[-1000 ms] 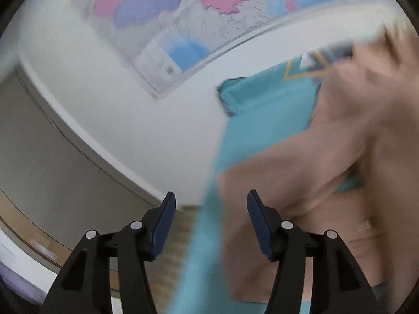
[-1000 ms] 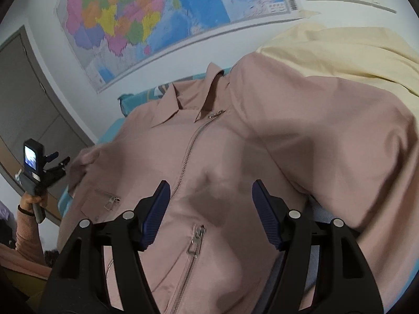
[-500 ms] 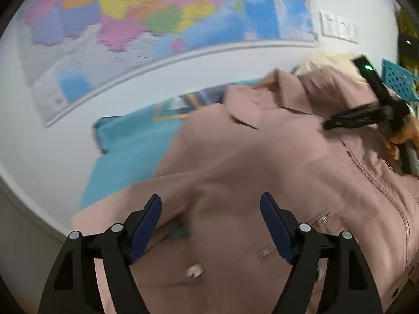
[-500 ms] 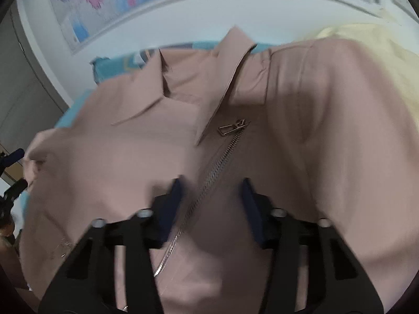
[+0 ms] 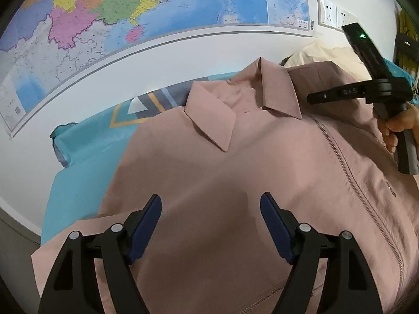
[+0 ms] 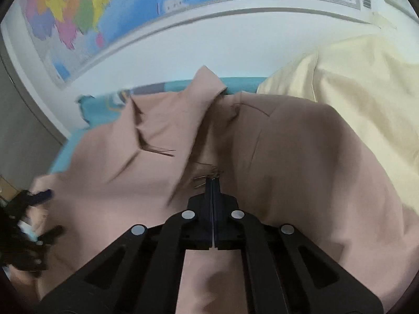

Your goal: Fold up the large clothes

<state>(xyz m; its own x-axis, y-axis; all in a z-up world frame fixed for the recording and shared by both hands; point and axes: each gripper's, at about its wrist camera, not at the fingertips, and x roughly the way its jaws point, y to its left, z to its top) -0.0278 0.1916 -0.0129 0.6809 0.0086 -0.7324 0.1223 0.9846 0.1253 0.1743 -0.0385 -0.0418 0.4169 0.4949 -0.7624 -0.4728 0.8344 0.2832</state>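
A dusty-pink zip jacket [image 5: 235,162] lies front up on a teal sheet [image 5: 86,151], collar toward the wall. My left gripper [image 5: 210,209] hovers open just over the jacket's chest below the collar [image 5: 217,115], with nothing between its blue pads. My right gripper [image 6: 213,180] is shut, its tips pinched together on the jacket [image 6: 288,157] at the zipper pull by the collar. From the left wrist view the right gripper [image 5: 311,96] reaches in from the right, held by a hand [image 5: 398,123]. The left gripper [image 6: 47,213] shows blurred at the left edge of the right wrist view.
A cream garment [image 6: 353,91] lies right of the jacket against the wall. A large coloured map [image 5: 157,7] hangs on the white wall, with wall sockets [image 5: 330,14] beside it. The bed's left edge [image 5: 49,209] drops off near a grey panel.
The right jaws closed fully and moved forward to the zipper top. The left gripper swung right from the sheet's edge over the jacket and its jaws widened.
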